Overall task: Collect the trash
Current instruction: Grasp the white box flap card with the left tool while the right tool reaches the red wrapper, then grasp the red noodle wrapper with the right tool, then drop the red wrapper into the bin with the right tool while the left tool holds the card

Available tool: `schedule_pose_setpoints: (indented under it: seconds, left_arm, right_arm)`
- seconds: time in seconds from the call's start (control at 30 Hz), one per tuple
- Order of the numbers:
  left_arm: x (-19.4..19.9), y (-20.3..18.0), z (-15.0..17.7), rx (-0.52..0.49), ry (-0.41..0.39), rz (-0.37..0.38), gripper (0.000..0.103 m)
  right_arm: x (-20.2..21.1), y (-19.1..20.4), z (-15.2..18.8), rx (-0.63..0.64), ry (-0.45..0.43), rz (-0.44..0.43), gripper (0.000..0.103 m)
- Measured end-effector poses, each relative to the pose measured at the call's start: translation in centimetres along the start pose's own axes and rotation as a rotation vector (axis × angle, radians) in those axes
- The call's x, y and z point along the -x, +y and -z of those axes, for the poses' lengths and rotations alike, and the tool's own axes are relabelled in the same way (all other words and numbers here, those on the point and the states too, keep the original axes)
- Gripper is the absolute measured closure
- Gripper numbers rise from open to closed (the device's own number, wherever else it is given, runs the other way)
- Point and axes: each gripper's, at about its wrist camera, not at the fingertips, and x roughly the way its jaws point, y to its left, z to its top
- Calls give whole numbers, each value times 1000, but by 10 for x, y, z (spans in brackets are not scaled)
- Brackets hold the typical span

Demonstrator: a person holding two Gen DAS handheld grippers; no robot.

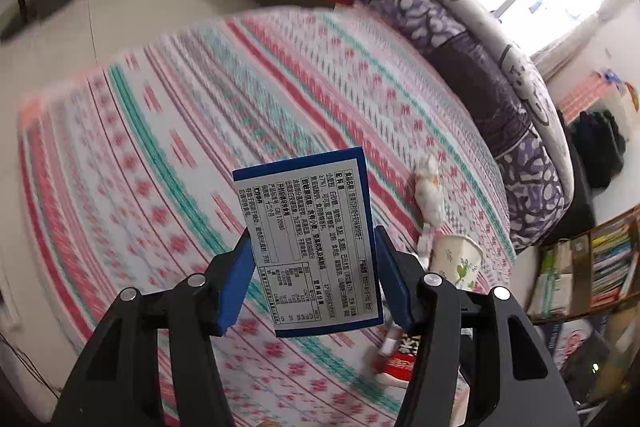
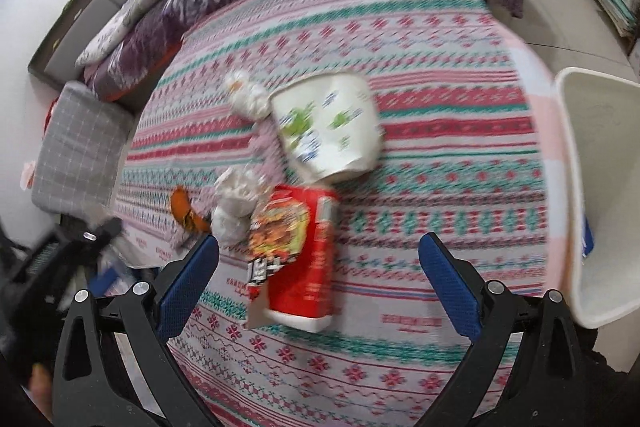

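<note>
1. My left claw [image 1: 314, 281] was clamped on a flat blue-bordered cardboard snack box [image 1: 310, 247], label side towards the camera. The blue pads pinched its two long edges, so the box stood upright and clear of the bed with the striped pink, white and teal sheet [image 1: 200, 131]. I judged that grip suited a thin, stiff box: squeezed across its width it would not fold.

2. My right claw [image 2: 318, 281] hung with its fingers wide apart and nothing between them, above the litter in the middle of the bed.

3. Nearest that claw lay a red instant-noodle packet [image 2: 304, 259], on its side and just left of the gap between the fingers. I judged it the likely next pick.

4. Just beyond it a white paper cup with green frog prints [image 2: 328, 127] lay tipped over. Crumpled white tissue wads [image 2: 234, 203] sat to the left of the packet, with another wad further off beside the cup, and an orange scrap [image 2: 186, 213] lay left again, near the bed's edge.

5. A white plastic bin [image 2: 600, 187] stood off the right edge of the bed, seemingly placed there so each piece could be dropped in with a short swing.

6. The blue box had not yet reached the bin, and most of the litter was uncollected.
</note>
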Motion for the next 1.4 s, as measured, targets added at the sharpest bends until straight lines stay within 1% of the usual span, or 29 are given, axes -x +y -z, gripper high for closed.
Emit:
schedule_pose_setpoints:
  seconds: [0.03,0.1,0.27,0.3,0.33,0.37,0.4,0.47,0.57,0.67,0.8,0.93,1.07,1.27,1.4]
  left_arm:
    - [6,1,-2,-19,-21,-6,46]
    - [12,3,-3,-34,-35,-6,46]
    - [16,13,-7,-35,-26,5,46]
    - [16,15,-8,-32,-25,3,46]
    - [16,17,-9,-30,-24,3,46]
    - [16,19,-10,-26,-23,2,46]
    - [15,20,-11,-24,-23,1,46]
    - [16,21,-11,-23,-26,0,46]
    - [20,19,-11,-37,-45,-6,46]
    - [28,13,-11,-75,-91,-30,46]
    - [38,4,-9,-127,-151,-59,46]
    - [47,-8,-5,-188,-215,-86,46]
    - [52,-19,1,-245,-263,-109,46]
    - [59,-39,10,-322,-338,-143,46]
    - [62,-52,18,-367,-375,-147,46]
  right_arm:
    - [-5,5,2,13,9,2,7]
    - [-16,14,5,38,36,2,7]
    - [-34,17,10,34,96,-13,8]
    - [-35,15,10,28,101,-25,15]
    - [-36,14,9,26,107,-38,25]
    - [-37,14,9,31,116,-44,49]
    - [-37,14,7,34,122,-62,55]
    - [-29,13,5,43,87,-83,56]
    - [-8,23,1,97,13,-121,56]
    - [15,32,-2,144,-59,-162,57]
    - [41,42,-4,208,-168,-167,56]
    - [60,41,-7,247,-269,-150,56]
    - [75,44,-9,285,-356,-106,56]
    - [94,42,-4,320,-442,-38,56]
    - [100,37,-5,325,-468,-7,56]
